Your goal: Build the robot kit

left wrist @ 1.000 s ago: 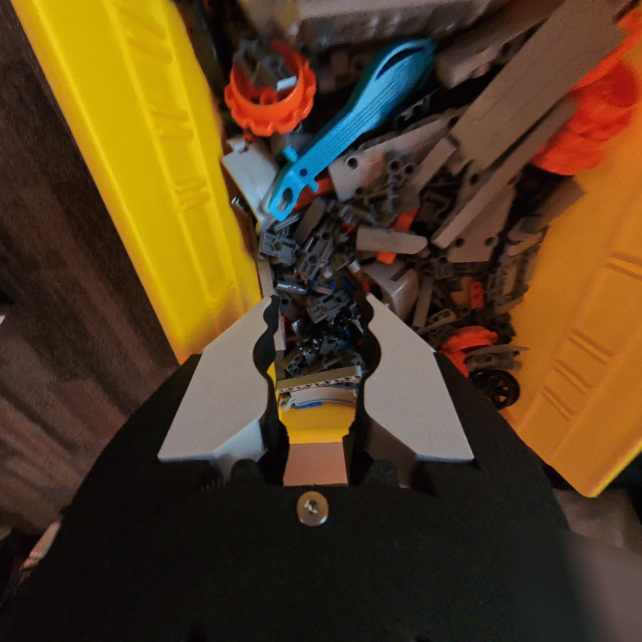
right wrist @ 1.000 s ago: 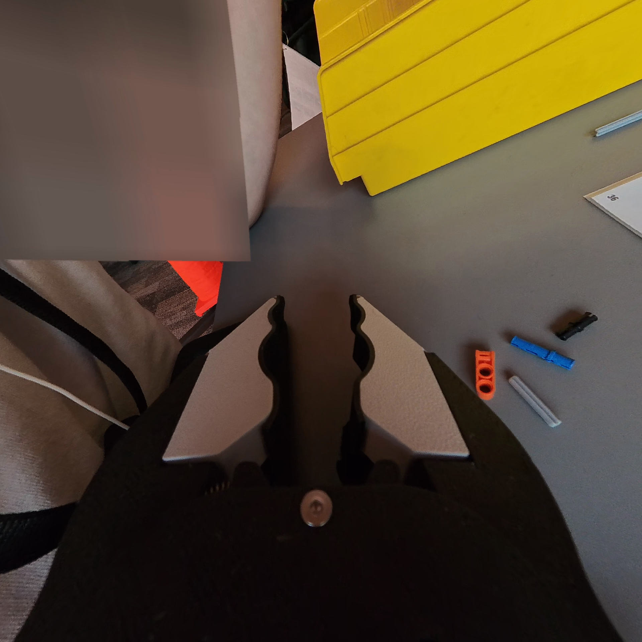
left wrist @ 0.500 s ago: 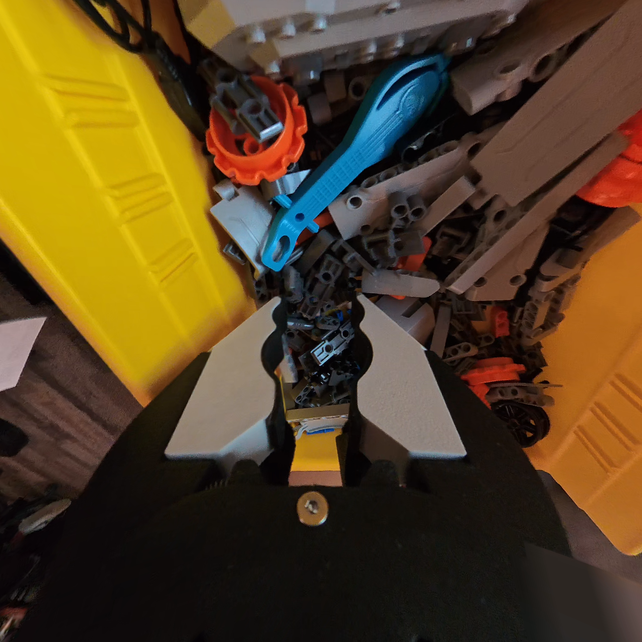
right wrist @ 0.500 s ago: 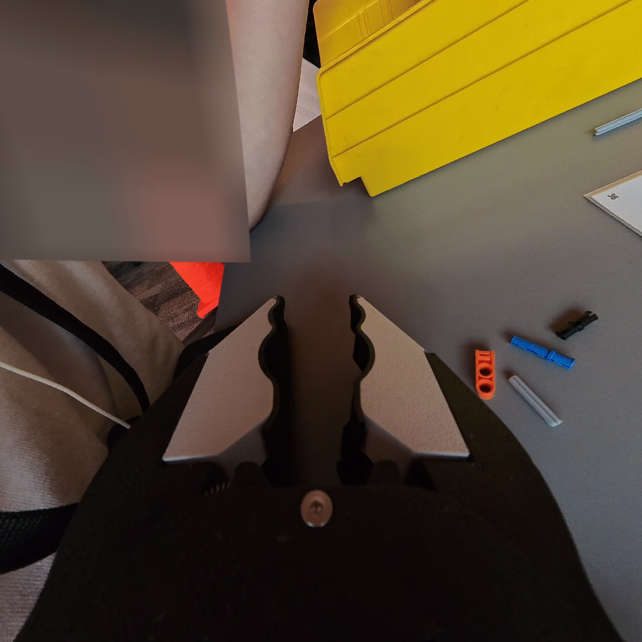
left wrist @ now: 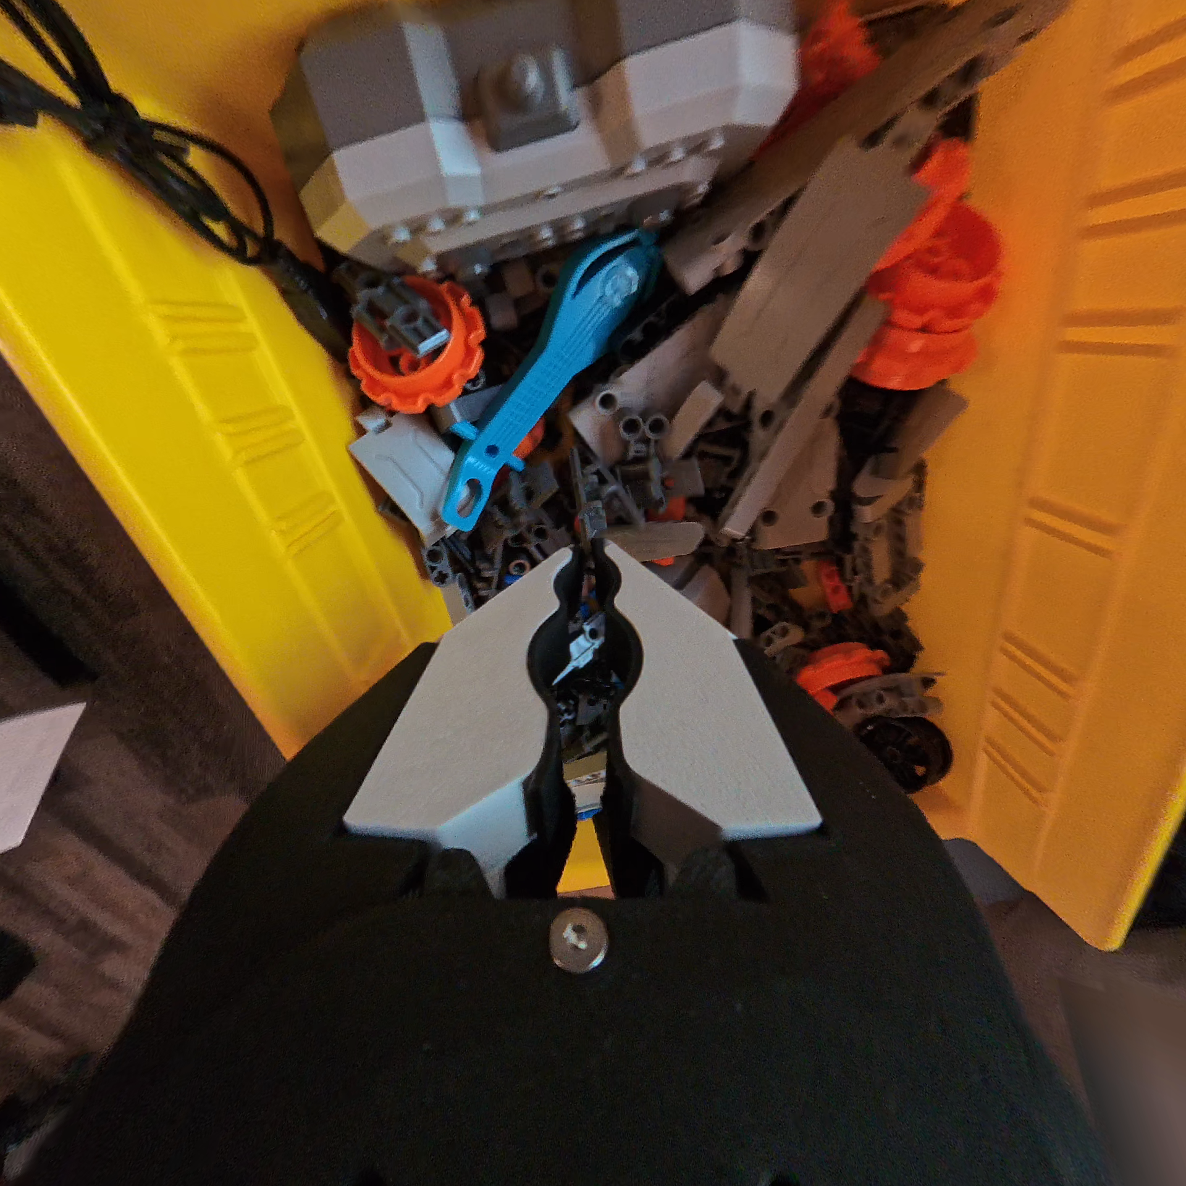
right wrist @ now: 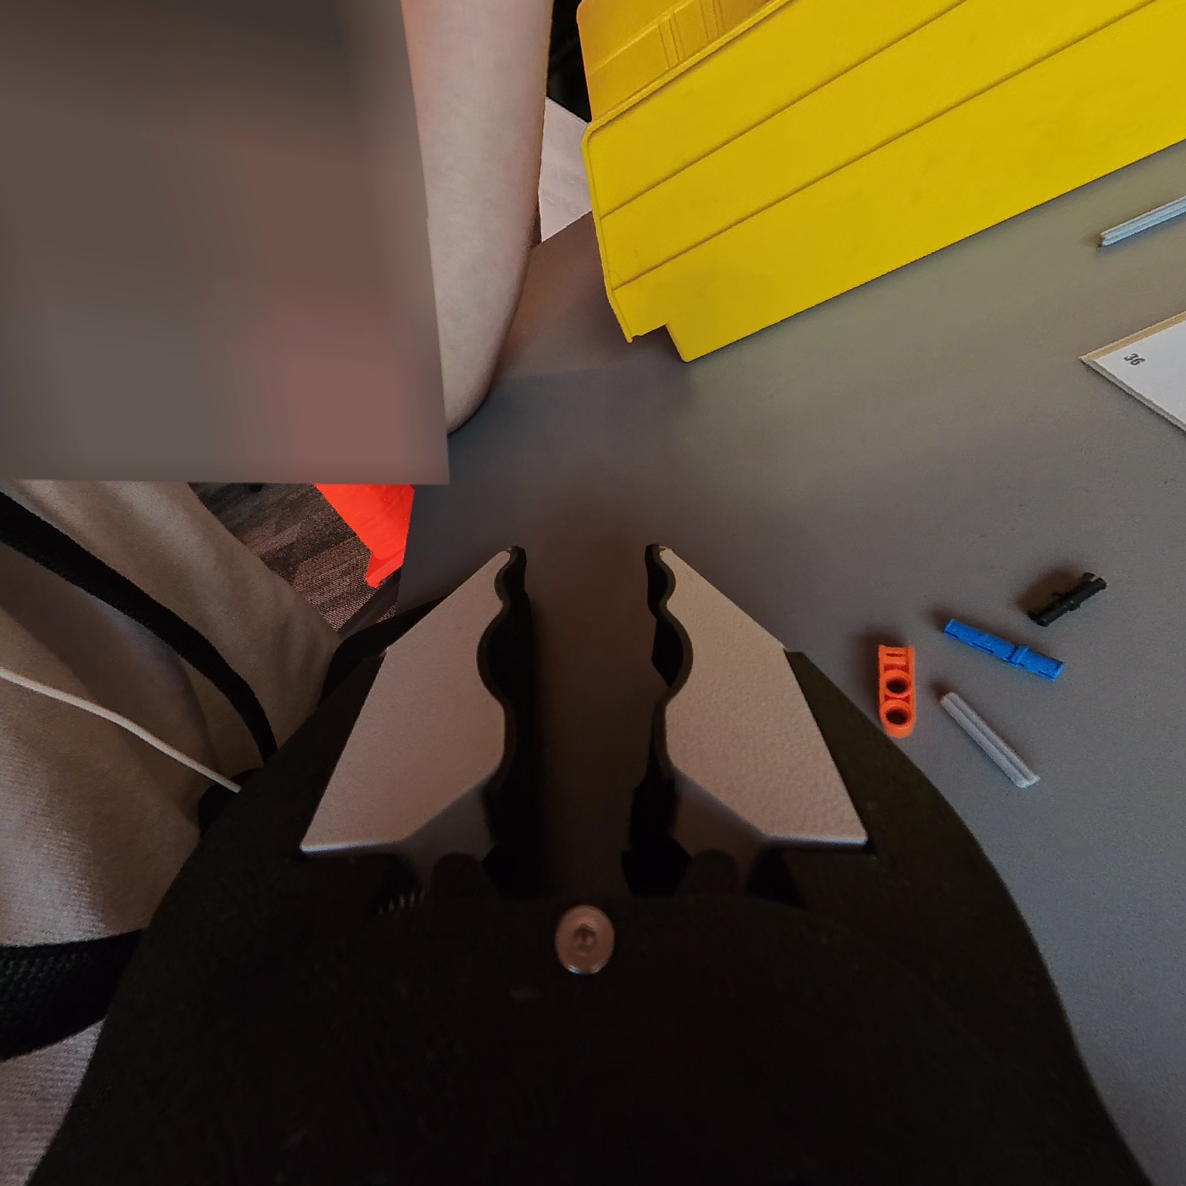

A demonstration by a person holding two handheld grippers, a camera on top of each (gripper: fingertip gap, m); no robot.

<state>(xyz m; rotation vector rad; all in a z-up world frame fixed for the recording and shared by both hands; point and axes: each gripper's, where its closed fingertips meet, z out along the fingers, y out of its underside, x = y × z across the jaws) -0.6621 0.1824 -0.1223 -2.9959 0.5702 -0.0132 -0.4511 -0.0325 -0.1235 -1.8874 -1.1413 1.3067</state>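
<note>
Two grippers are showing, one per view.

Left gripper (left wrist: 590,555): it is hanging over an open yellow bin (left wrist: 212,411) full of loose building pieces. Its fingers are pressing almost together, and they appear to be pinching a small dark grey piece (left wrist: 590,518) at their very tips. The piece is sticking out just beyond the tips, above the heap. Whether it is lifted clear of the pieces under it cannot be told. Nearby in the bin, a blue tool (left wrist: 545,385) is lying slantwise beside an orange ring (left wrist: 417,359). A big grey block (left wrist: 513,141) is sitting at the far end and a black cable (left wrist: 160,167) is trailing over the left wall.

Judgement: only the tips are gripping, so the hold looks thin. Even pressure and a steady wrist seem called for.

Right gripper (right wrist: 585,558): it is hovering over the grey table (right wrist: 770,481) with its fingers spread and nothing between them. To its right, well apart from the fingers, four small parts are lying near one another: an orange piece (right wrist: 896,699), a blue pin (right wrist: 1001,648), a black pin (right wrist: 1065,598) and a pale rod (right wrist: 988,747). The bin's outer wall is showing at the far side.
</note>
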